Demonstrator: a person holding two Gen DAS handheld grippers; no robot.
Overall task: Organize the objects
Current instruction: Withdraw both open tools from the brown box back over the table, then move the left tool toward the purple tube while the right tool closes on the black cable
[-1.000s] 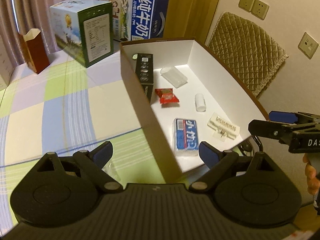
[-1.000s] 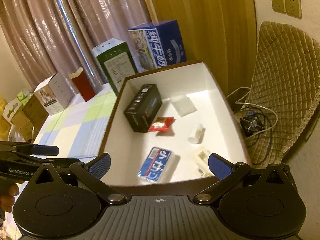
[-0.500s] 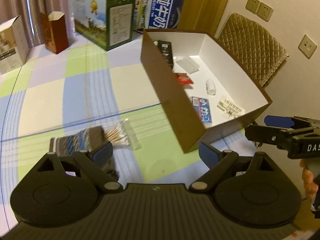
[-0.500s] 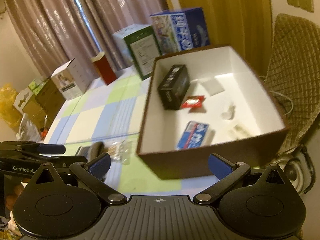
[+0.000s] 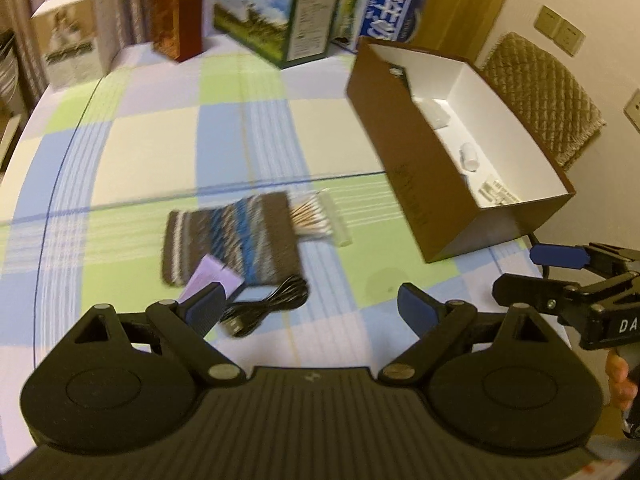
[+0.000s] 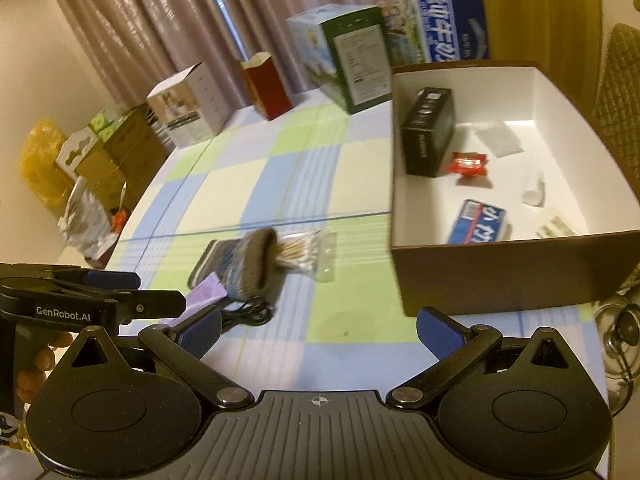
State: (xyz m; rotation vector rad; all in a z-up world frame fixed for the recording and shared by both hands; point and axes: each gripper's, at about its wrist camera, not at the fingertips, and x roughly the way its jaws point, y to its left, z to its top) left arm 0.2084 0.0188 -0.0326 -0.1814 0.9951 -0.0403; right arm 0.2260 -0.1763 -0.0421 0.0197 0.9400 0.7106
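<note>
- Cardboard box [image 6: 516, 276] at two o'clock already holds several small things.
- Knitted pouch [image 5: 236, 236], cotton swabs [image 5: 316, 218], cable [image 5: 268, 306] wait on the table [image 5: 152, 152].
- Left hand-held gripper [image 5: 308, 308] and right hand-held gripper [image 6: 318, 330]: spread, empty.

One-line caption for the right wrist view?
Open right gripper faces cotton swabs and striped pouch beside a brown box.
</note>
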